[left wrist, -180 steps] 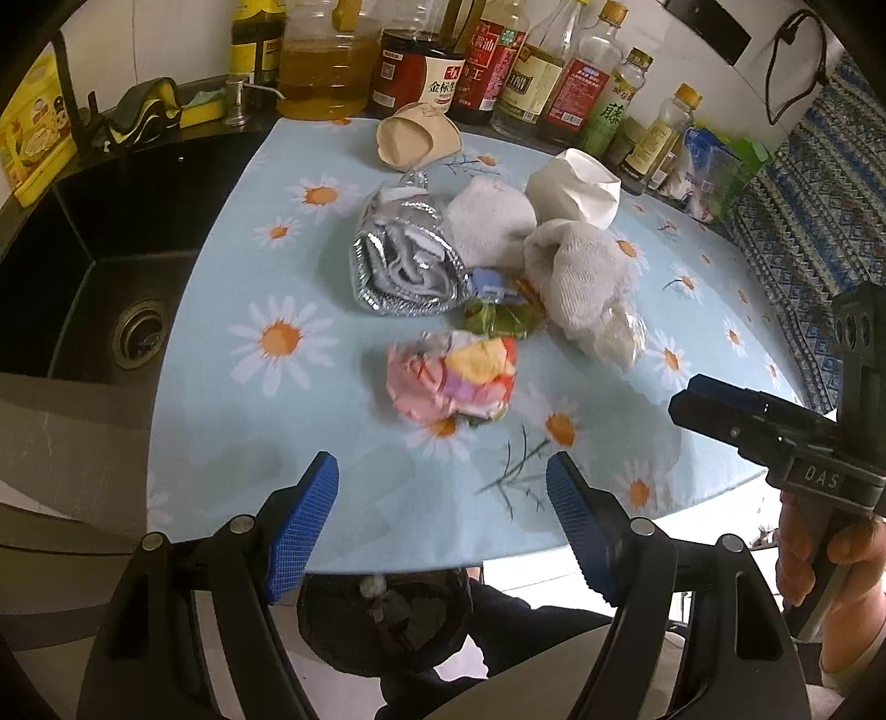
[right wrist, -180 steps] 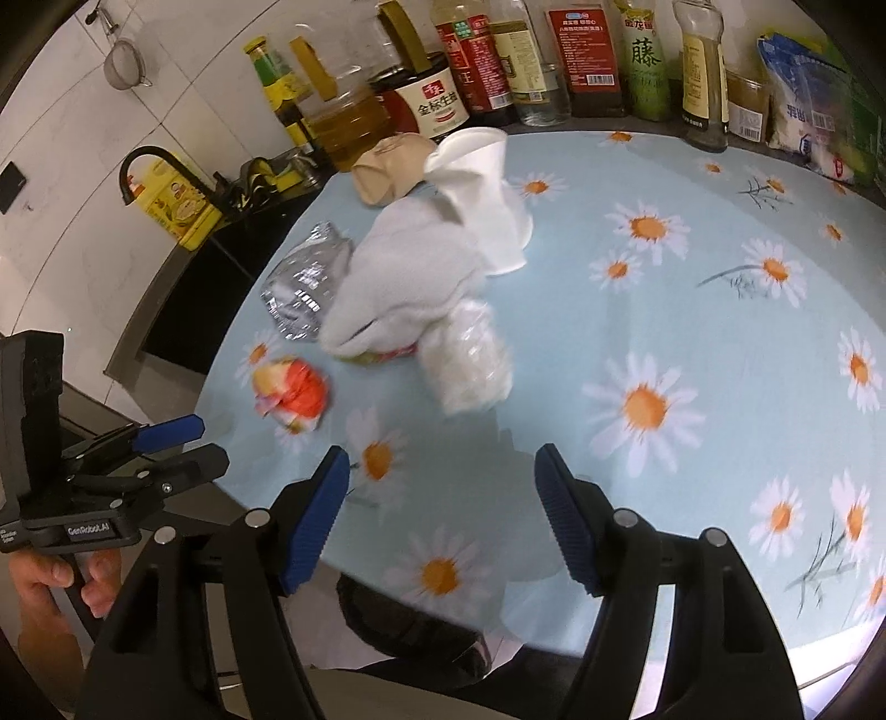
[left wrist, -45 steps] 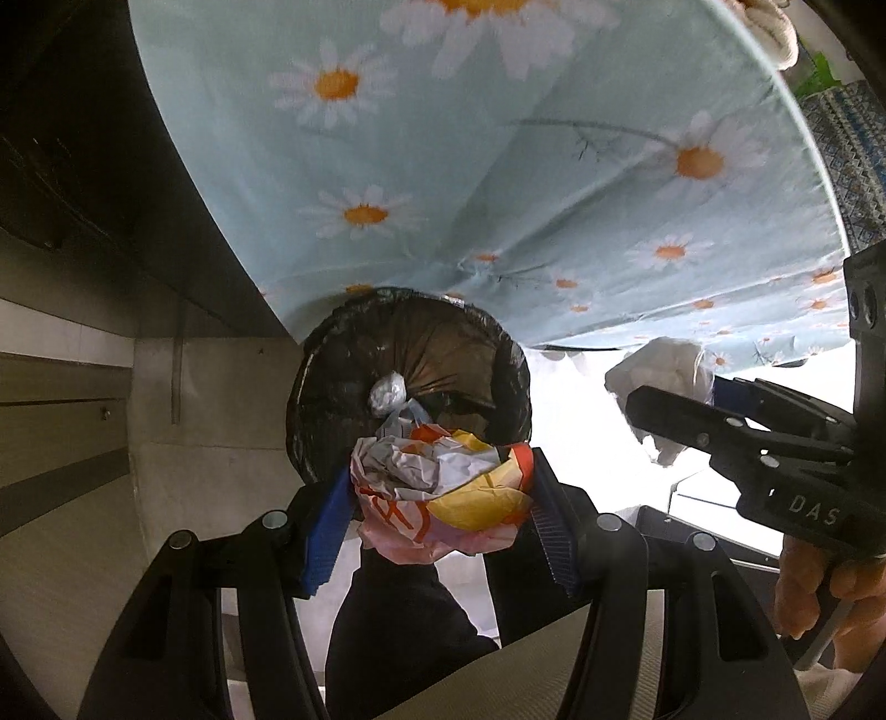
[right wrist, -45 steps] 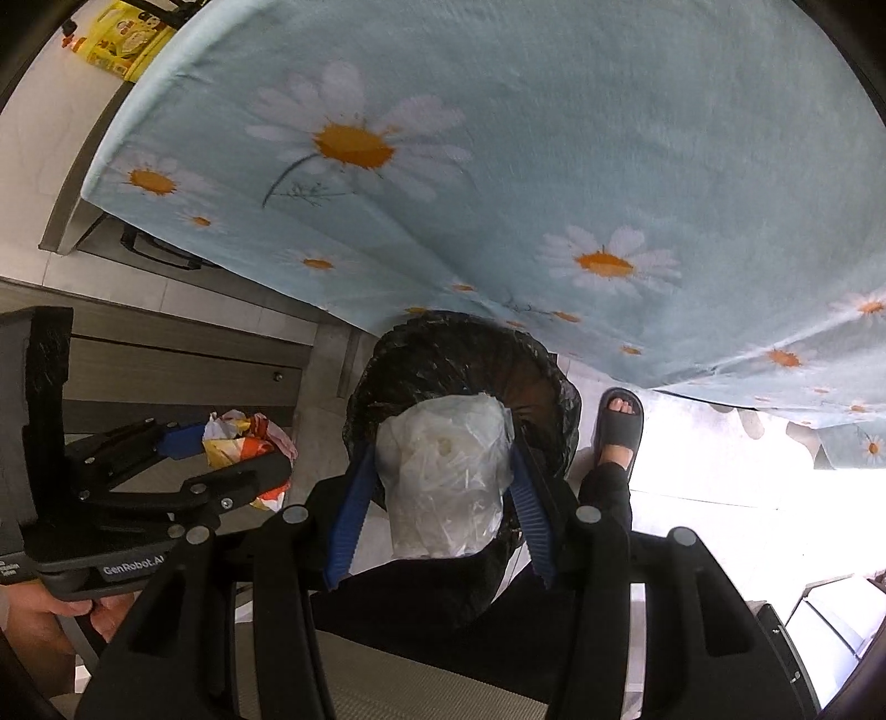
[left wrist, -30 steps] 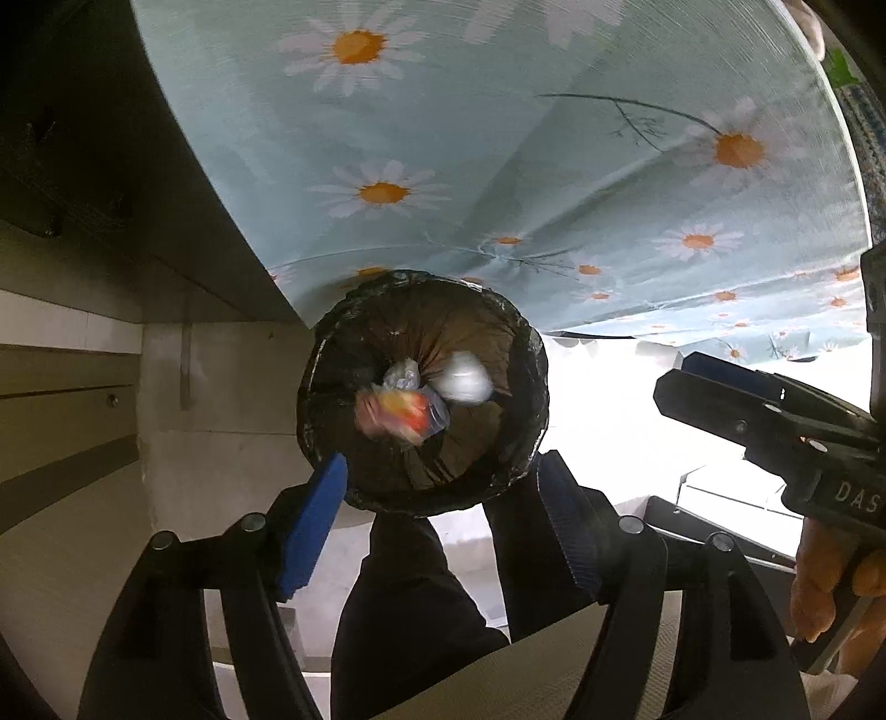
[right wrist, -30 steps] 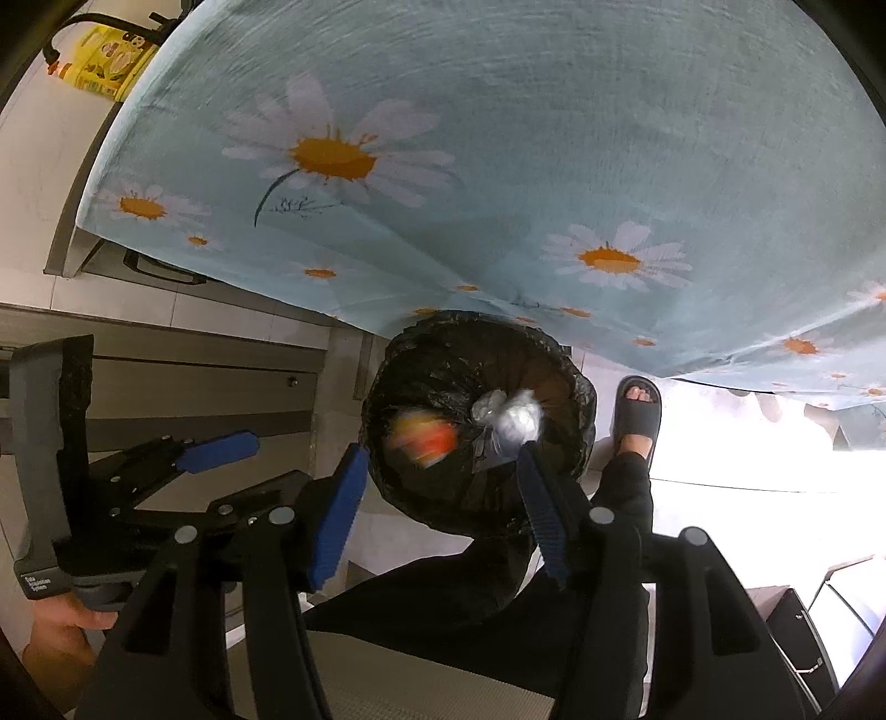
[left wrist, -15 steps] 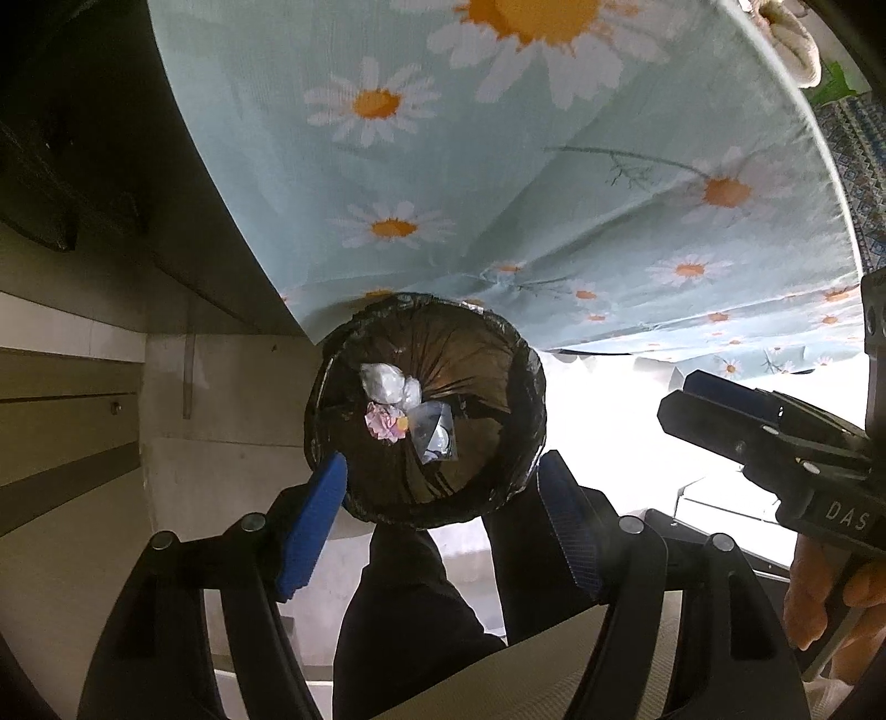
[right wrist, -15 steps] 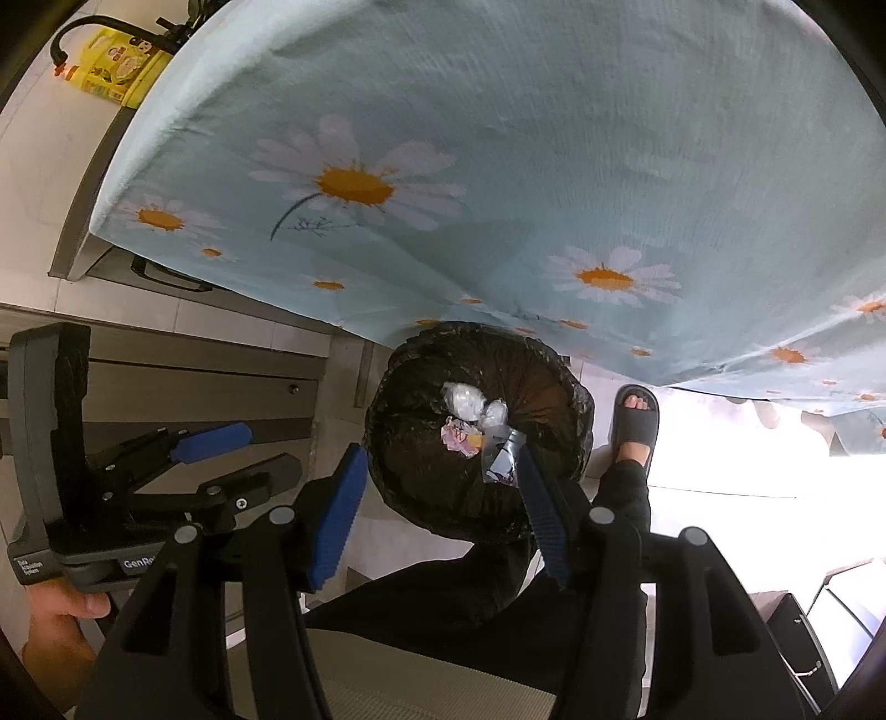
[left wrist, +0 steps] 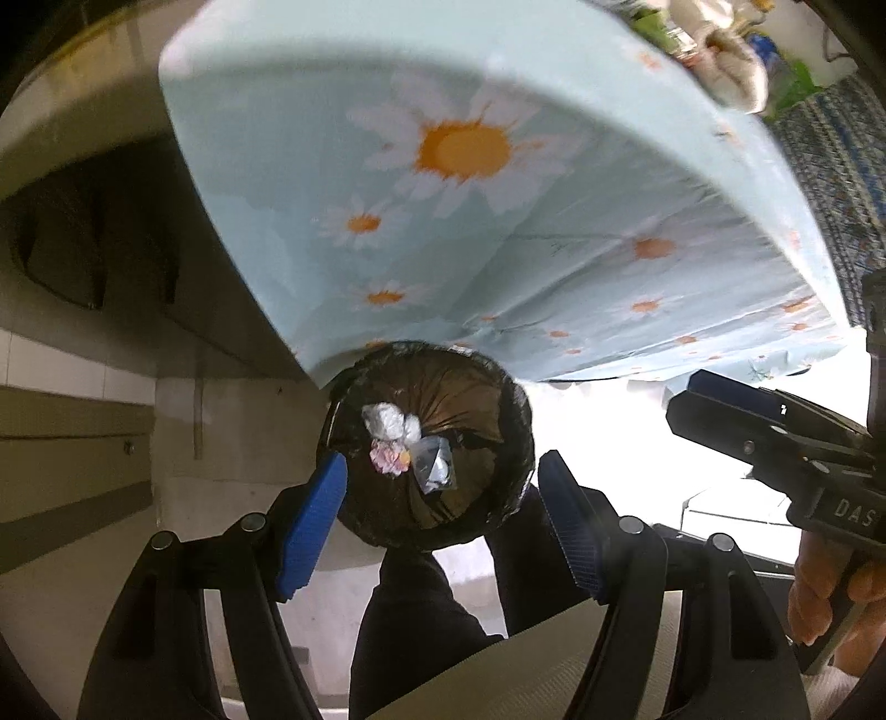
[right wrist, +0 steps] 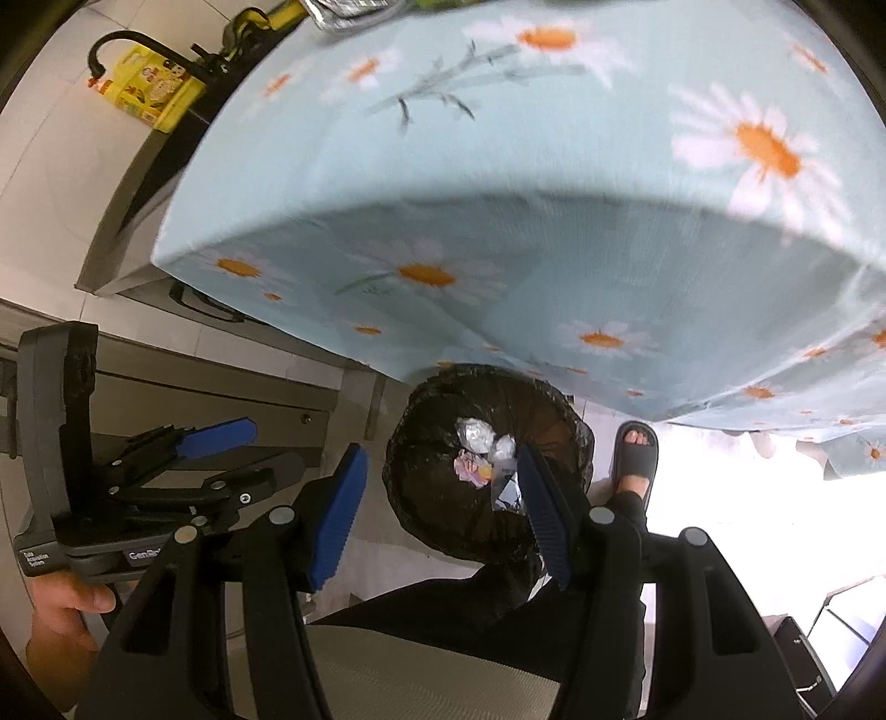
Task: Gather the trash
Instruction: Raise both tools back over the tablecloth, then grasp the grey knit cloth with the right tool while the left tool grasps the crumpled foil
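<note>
Both of your grippers hang over the trash bin (left wrist: pixel 426 454) with nothing in them: the left gripper (left wrist: pixel 443 509) has its jaws released, the blue pads standing apart on either side of the bin's mouth as seen from above, and the right gripper (right wrist: pixel 443 509) is likewise spread and empty. The main risk from here is the overhanging daisy cloth (left wrist: pixel 498 221) just beyond the bin: if you raise either tool straight toward the counter, a finger could catch the draped hem and drag the cloth, pulling whatever lies on top toward the edge. The two tools also sit near each other, so swinging them inward together could knock one against the other. Your foot in a dark sandal (right wrist: pixel 637 459) stands just to the right of the bin, and a careless step could tip it. As for the trash itself, the dropped pieces (left wrist: pixel 404 443) lie at the bottom of the black liner: a crumpled silvery-white wad at the far side, a small pink and yellow ball nearer, and a pale clear-looking scrap to its right, all bunched together and touching. More remains on the counter, I judge: a foil wrapper (right wrist: pixel 343 11) shows at the far edge in the right view, and pale crumpled pieces (left wrist: pixel 731 72) at the far right in the left view.
</note>
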The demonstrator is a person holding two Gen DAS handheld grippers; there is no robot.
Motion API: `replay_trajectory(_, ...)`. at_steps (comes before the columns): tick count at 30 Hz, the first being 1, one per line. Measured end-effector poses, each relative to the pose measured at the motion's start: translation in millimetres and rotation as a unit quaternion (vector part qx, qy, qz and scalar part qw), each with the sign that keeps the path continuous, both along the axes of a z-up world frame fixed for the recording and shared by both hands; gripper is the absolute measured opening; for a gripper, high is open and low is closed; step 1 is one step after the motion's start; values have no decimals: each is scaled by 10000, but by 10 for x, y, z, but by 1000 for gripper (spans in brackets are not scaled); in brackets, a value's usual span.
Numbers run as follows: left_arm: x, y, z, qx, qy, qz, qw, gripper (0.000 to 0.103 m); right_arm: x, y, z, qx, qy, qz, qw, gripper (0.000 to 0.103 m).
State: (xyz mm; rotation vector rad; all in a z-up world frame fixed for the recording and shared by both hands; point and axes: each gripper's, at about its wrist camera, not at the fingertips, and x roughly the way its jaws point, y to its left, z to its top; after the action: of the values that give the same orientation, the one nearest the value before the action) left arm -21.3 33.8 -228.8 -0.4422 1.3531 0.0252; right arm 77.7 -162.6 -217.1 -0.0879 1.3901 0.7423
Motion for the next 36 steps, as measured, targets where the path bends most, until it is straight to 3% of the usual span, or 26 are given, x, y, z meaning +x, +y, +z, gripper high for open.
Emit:
replay_trajectory(7, 59, -42, 404, -60, -501, -196, 9985, 69, 20, -65, 200, 165, -251, -64, 9995, 57)
replay_trajectory(19, 396, -66, 1072, 408, -1109, -386, 9922, 69, 271, -170, 713, 642, -792, -278, 9944, 57)
replay_trajectory(36, 1185, -61, 1549, 848, -1400, -246, 9862, 70, 1124, -280, 1036, 925, -1134, -358, 9886, 60)
